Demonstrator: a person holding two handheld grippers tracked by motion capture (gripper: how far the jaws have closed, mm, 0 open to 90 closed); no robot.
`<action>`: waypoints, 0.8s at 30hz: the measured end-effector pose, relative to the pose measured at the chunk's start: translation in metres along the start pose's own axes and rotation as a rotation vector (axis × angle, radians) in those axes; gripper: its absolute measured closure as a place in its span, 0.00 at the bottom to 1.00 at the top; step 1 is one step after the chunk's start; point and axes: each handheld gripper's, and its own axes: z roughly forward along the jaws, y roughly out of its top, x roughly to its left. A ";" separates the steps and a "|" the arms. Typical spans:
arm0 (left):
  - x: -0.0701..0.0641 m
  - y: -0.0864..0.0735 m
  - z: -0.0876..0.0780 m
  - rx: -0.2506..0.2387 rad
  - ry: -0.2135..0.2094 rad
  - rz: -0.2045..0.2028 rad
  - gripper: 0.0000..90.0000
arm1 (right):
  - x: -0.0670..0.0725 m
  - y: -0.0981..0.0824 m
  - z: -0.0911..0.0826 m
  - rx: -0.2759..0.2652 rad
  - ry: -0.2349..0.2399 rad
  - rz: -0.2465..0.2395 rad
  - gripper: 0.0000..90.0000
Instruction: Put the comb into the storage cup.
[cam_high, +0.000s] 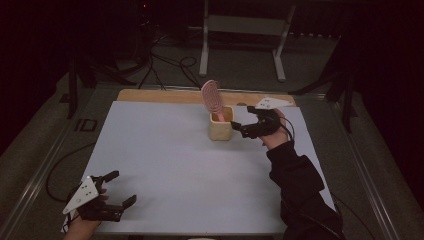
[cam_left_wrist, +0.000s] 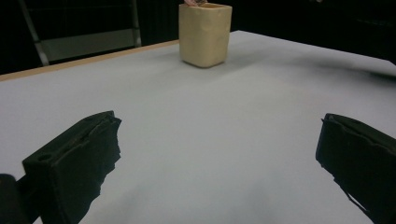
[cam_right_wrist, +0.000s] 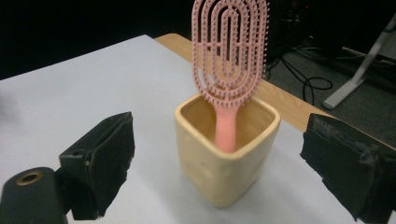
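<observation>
A pink hairbrush (cam_high: 211, 95) (cam_right_wrist: 231, 56) stands handle-down in a square cream cup (cam_high: 220, 125) (cam_right_wrist: 226, 154) (cam_left_wrist: 204, 33) near the far middle of the white table (cam_high: 175, 165). My right gripper (cam_high: 238, 128) (cam_right_wrist: 215, 163) sits just right of the cup, open, its jaws spread to either side of the cup without touching it. My left gripper (cam_high: 119, 188) (cam_left_wrist: 219, 163) rests open at the near left corner of the table, pointing toward the distant cup, with nothing between its jaws.
A bare wooden strip (cam_high: 160, 95) runs along the table's far edge. Beyond it stand a metal frame (cam_high: 242, 30) and loose cables (cam_high: 170, 65) on the dark floor. Metal rails (cam_high: 45, 170) flank the table.
</observation>
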 end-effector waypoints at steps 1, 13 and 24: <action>0.000 0.000 0.000 -0.001 0.000 0.000 0.00 | 0.001 -0.001 -0.002 0.001 0.003 0.006 0.10; 0.000 0.000 0.000 -0.002 0.000 0.000 0.00 | 0.011 -0.026 -0.023 0.013 0.029 0.017 0.10; 0.000 0.000 -0.001 -0.001 -0.001 0.003 0.00 | 0.027 -0.053 -0.039 0.015 0.034 0.018 0.10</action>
